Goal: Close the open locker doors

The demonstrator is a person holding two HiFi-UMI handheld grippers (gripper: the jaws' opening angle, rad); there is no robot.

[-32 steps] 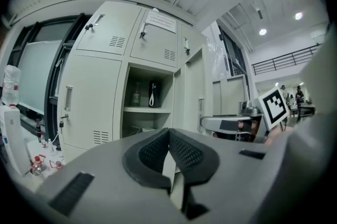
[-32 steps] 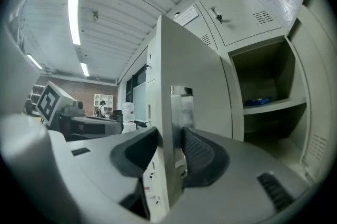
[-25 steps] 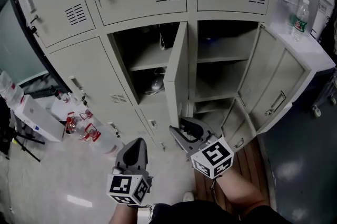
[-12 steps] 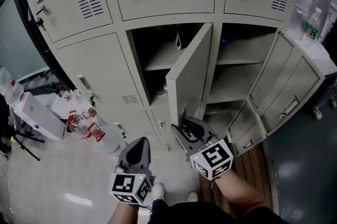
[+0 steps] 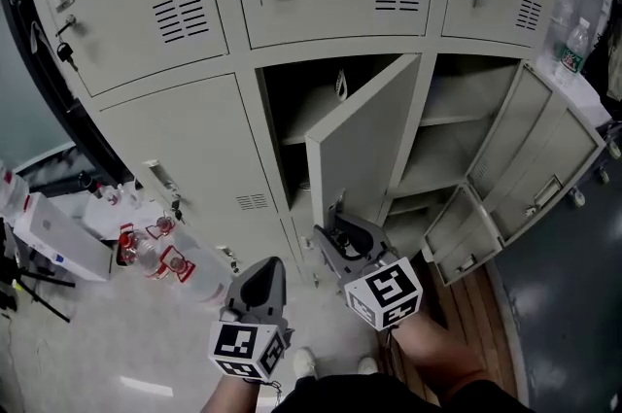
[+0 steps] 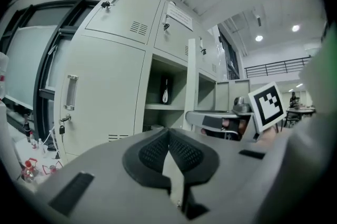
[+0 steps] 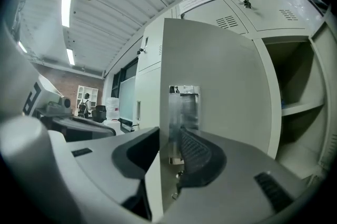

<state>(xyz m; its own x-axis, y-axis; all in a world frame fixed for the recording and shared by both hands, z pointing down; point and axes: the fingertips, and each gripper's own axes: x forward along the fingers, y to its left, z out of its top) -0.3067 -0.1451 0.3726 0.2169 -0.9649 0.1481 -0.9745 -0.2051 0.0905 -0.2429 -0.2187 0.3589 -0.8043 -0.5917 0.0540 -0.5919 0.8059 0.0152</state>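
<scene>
The locker door (image 5: 362,144) is beige, right tongs (image 5: 330,234) grey, cube (image 5: 384,292) black-and-white.

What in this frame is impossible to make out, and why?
- What lies behind the half-open door: head view, the door covers it.
- Hanging item in the open locker: left gripper view, too small and dark to identify.
- Taped notice: left gripper view, print too small.
- Bottles at lower left: head view, labels too small.

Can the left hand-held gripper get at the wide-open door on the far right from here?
Probably not directly: the half-open middle door, with the right hand-held gripper on its edge, stands between the left hand-held gripper and the far-right door.
</scene>
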